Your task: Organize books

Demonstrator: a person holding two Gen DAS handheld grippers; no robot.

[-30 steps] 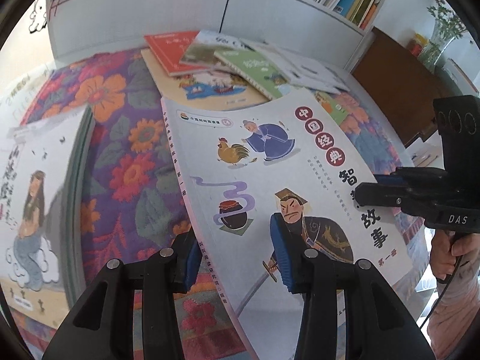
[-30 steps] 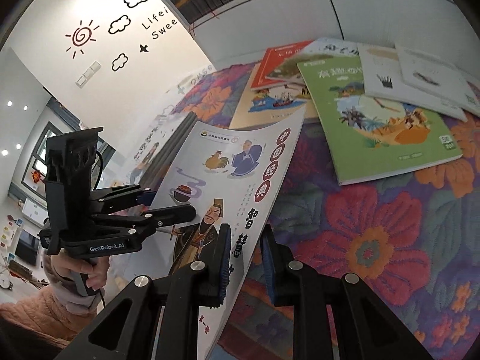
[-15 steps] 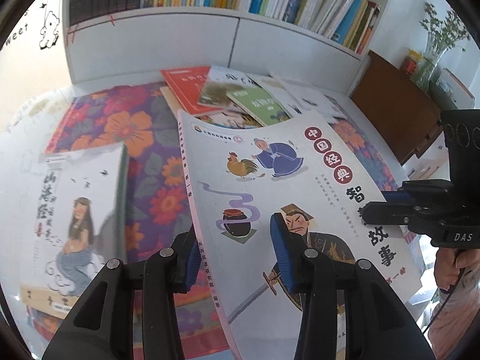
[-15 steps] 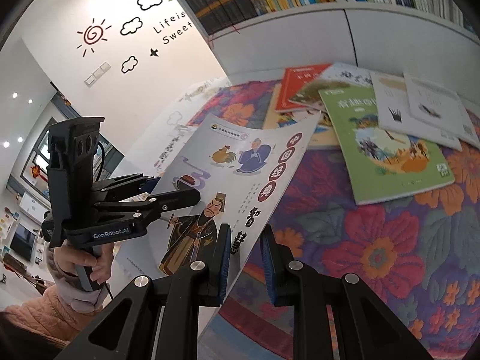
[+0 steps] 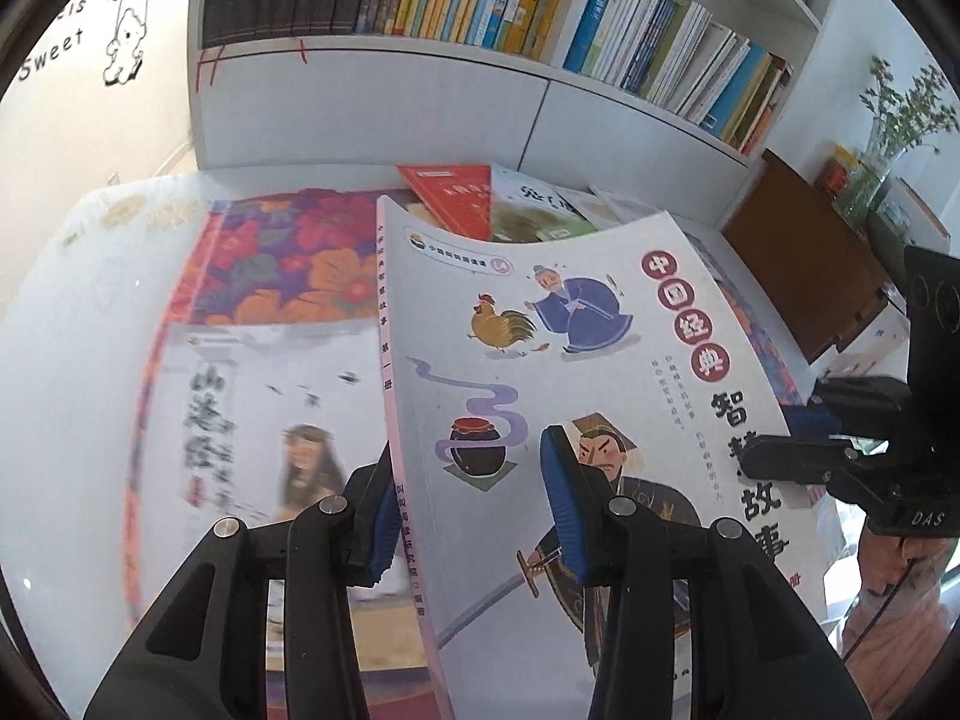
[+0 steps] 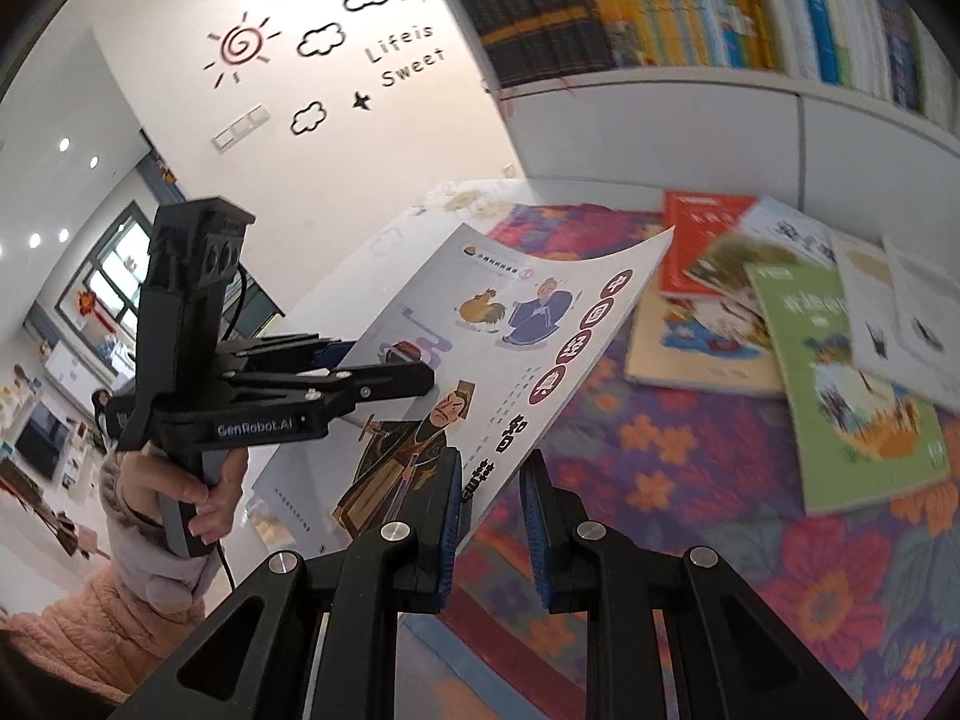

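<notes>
A white picture book (image 5: 576, 372) with a rooster, an old man and red Chinese title circles is held up off the table, tilted and slightly curved. My left gripper (image 5: 468, 516) is shut on its spine edge near the bottom. My right gripper (image 6: 489, 516) is shut on its opposite long edge; the book shows there too (image 6: 510, 348). Each gripper appears in the other's view: the right one (image 5: 840, 450) and the left one (image 6: 336, 384). A second white book (image 5: 264, 420) with a long-haired figure lies flat below the held one.
A floral cloth (image 6: 750, 540) covers the table. Several loose books lie at its far side: a green one (image 6: 840, 384), a red one (image 5: 456, 192) and white ones (image 6: 900, 300). A white bookshelf (image 5: 480, 6) full of books stands behind. A brown cabinet (image 5: 804, 264) is at right.
Both grippers have lifted the white book higher and tilted it more upright. The bookshelf has come into view, and the long-haired-figure book now lies right under the held book.
</notes>
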